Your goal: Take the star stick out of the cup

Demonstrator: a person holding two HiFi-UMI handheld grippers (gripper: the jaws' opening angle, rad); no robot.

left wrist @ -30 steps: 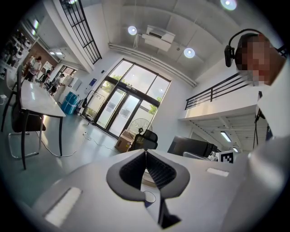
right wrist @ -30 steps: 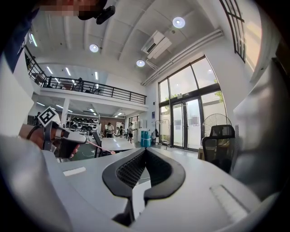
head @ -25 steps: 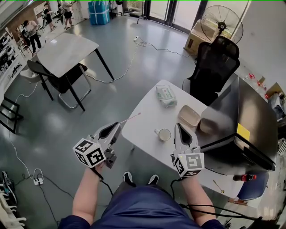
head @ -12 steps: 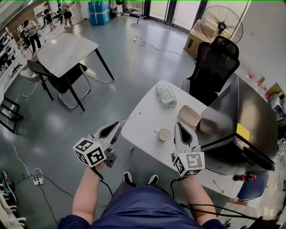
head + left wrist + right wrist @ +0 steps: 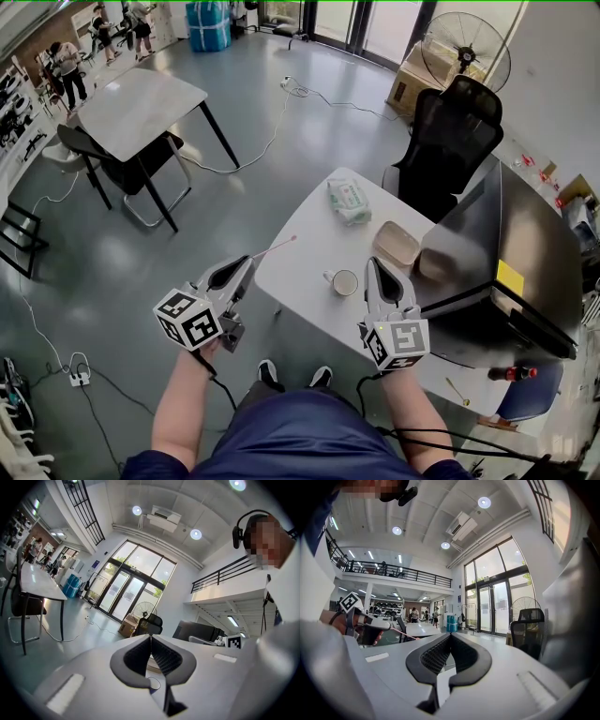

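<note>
One surface (image 5: 309,258) carries one cup (image 5: 344,282), one wipes packet (image 5: 349,201), one shallow dish (image 5: 397,242) — plus one star stick (image 5: 273,247).

The stick (image 5: 274,248) running out from the left gripper's (image 5: 246,264) fingertips is thin and pink. Both grippers are pale grey with black ribbed pads (image 5: 436,653), and each carries a cube of black-and-white square markers. Just left of the right gripper's (image 5: 373,266) fingertips is a white cup (image 5: 344,282) on a white table (image 5: 309,230). Beyond them stands a black chair (image 5: 455,131).
</note>
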